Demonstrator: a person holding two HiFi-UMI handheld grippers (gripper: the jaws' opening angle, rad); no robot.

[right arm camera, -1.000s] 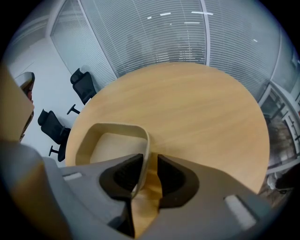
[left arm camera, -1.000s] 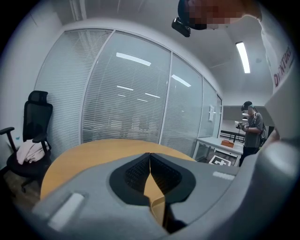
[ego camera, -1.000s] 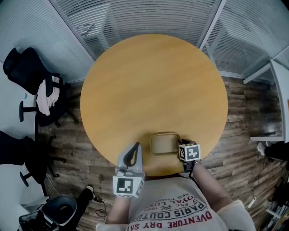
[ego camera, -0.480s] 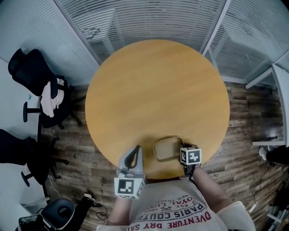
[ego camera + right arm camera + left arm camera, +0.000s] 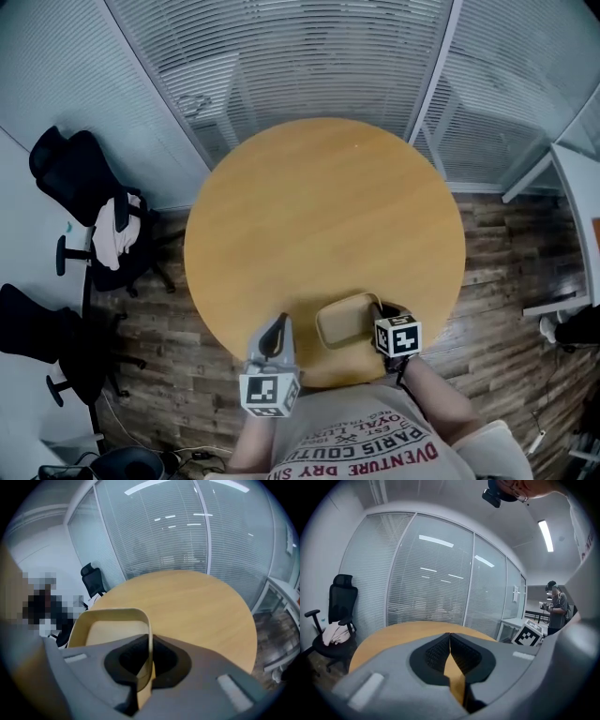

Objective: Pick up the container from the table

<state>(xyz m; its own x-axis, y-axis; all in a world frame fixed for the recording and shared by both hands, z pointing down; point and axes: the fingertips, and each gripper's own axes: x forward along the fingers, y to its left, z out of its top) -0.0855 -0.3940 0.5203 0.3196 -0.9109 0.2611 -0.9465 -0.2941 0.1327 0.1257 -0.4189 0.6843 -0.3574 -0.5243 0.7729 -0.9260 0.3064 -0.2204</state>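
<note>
A shallow tan rectangular container [image 5: 345, 319] [image 5: 110, 630] hangs tilted just above the near edge of the round wooden table [image 5: 323, 225]. My right gripper [image 5: 378, 313] [image 5: 149, 660] is shut on the container's right wall, and the thin rim runs between its dark pads. The container looks empty inside. My left gripper [image 5: 276, 333] [image 5: 449, 641] is shut with nothing in it, hovering over the table's near edge to the left of the container.
Glass partitions with blinds [image 5: 309, 56] stand behind the table. Black office chairs [image 5: 89, 202] sit on the wood floor at the left, one draped with cloth. A white desk edge [image 5: 572, 187] is at the right. A person [image 5: 557, 606] stands far off.
My right gripper closed on the container's wall and lifted it off the table, tilting it. The left gripper stayed in place. The head camera's view shifted.
</note>
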